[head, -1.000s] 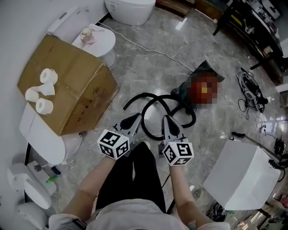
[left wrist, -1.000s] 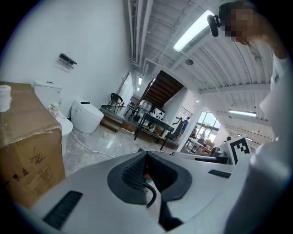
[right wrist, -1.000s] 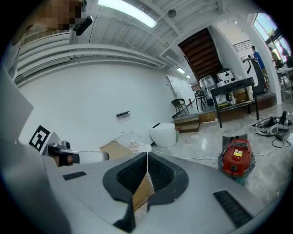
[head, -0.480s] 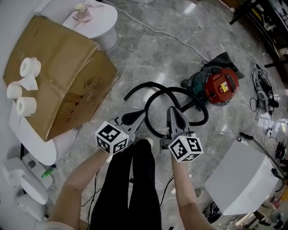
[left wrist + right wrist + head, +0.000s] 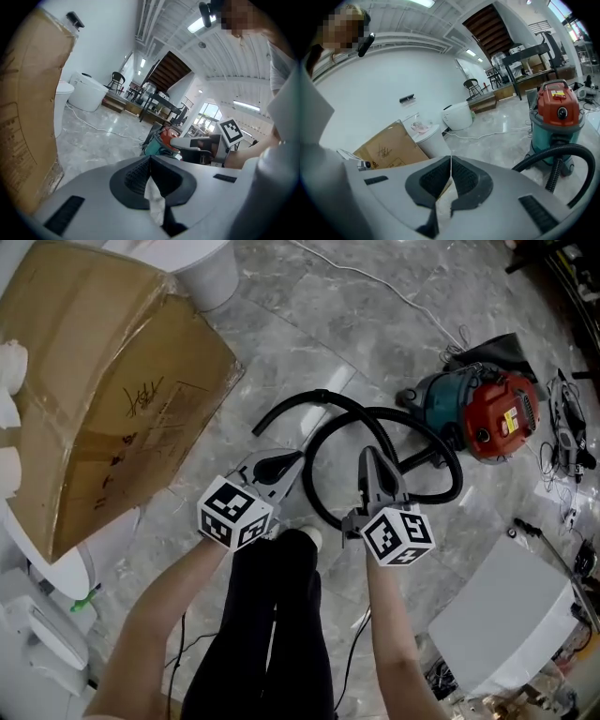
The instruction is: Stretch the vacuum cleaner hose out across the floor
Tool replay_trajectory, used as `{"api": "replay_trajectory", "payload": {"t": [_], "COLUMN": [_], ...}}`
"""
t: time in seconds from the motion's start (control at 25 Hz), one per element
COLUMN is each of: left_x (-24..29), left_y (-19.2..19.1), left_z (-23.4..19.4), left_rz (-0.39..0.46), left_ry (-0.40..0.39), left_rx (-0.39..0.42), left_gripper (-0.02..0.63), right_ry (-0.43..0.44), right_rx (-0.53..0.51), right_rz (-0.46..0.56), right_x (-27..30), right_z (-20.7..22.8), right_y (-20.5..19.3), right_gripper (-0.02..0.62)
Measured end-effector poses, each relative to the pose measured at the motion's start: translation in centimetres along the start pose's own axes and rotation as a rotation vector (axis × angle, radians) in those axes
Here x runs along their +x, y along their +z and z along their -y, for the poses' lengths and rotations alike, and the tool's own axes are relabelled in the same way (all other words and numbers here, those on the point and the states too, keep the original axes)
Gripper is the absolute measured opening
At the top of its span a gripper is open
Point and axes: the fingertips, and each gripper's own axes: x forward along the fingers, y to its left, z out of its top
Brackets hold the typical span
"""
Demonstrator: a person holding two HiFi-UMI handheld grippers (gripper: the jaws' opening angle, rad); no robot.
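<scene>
hose (image 5: 562,148): I see it coiled in black loops on the marble floor, running to the red-and-teal vacuum cleaner (image 5: 487,413) | left gripper (image 5: 296,457): clenched, empty, above the loops | right gripper (image 5: 367,456): clenched, empty, above the loop | cardboard box (image 5: 103,409): at my left
</scene>
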Motion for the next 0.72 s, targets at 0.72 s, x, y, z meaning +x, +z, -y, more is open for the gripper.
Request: {"api": "replay_trajectory", "payload": {"t": [0.72], "left_x": [10.0], "left_y": [-10.1], "left_z": [-7.8], "left_rz": [0.013], "left_ry": [-0.005], "left_rx": [-0.045], "left_gripper": [0.009], "right_ry": [0.033], "right_rx": [-0.078], "right_rz": [-0.006], "right_x": [9.0], "right_z": [8.7], "right_y": [-9.6], "right_gripper": [0.017]}}
